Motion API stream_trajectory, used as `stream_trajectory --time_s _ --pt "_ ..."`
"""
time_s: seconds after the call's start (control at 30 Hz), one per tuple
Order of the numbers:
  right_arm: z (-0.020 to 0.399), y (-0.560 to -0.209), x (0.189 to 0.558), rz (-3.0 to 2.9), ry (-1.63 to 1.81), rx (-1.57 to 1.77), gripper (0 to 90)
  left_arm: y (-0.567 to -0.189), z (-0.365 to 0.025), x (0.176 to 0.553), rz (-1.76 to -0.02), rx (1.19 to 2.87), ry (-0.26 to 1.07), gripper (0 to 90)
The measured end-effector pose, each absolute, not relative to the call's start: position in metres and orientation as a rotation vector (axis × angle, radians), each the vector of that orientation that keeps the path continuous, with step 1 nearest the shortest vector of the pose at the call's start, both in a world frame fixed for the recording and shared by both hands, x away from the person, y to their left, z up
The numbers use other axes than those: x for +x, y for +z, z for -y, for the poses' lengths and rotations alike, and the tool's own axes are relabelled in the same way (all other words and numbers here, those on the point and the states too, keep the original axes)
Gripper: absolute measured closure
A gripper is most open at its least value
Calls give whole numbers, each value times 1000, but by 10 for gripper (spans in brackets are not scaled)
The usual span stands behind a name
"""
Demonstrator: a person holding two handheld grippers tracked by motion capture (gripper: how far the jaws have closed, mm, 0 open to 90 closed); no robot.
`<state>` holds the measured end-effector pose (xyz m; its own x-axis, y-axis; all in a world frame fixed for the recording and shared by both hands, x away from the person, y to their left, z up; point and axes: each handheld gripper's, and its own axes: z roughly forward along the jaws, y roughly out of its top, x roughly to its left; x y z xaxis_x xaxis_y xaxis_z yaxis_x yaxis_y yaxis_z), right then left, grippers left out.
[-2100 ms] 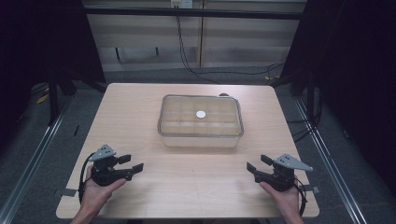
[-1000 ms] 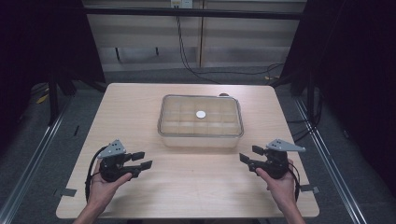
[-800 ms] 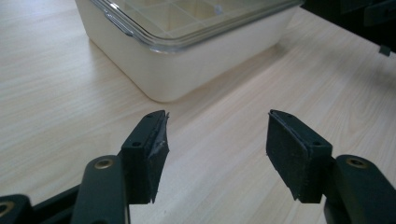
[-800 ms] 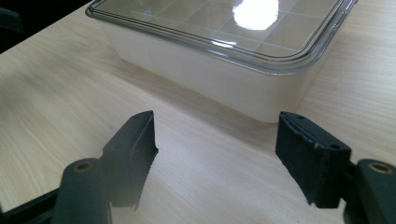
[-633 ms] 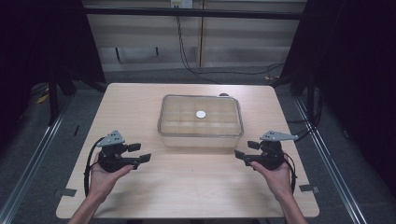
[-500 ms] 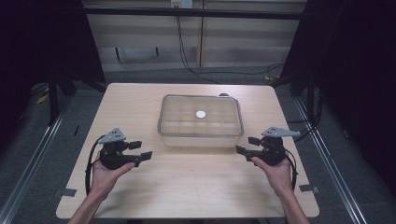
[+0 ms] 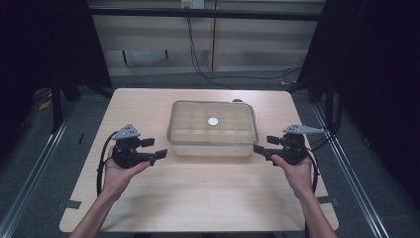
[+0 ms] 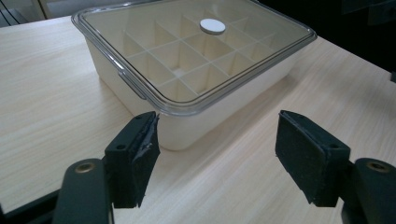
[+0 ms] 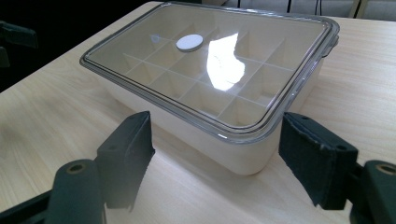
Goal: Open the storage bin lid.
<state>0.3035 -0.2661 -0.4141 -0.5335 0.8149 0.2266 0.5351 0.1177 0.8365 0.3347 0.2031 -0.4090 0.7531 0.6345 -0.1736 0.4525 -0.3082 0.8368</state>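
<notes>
While the lidded box (image 7: pixel 213 129) sits mid-tabletop (image 7: pixel 198 198) from above, both claws flank its near corners. Left claw (image 8: pixel 217 158) gapes wide; right claw (image 9: pixel 215 161) likewise. Best to approach level, taking the rim evenly from both sides.

both grippers, left gripper (image 7: pixel 157 151) and right gripper (image 7: pixel 259 148), have apparently closed on the box (image 7: pixel 213 130).
</notes>
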Motion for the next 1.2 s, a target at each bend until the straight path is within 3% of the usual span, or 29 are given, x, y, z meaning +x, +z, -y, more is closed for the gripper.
stream_trajectory --time_s 0.8,0.93,1.0,1.07,1.2 --pt "256 -396 354 -2130 1321 1315 347 -396 -192 374 -864 1957 275 344" --pt "250 -405 362 -2170 1238 1294 413 -402 -192 382 -892 1963 254 343" --pt "249 -406 364 -2167 1209 1299 410 -403 -192 384 -904 1963 255 342" --pt "252 -407 369 -2144 1209 1369 306 -403 -194 389 -904 1959 254 337" --pt "259 -409 379 -2135 1234 1437 210 -402 -193 397 -939 1946 258 268"
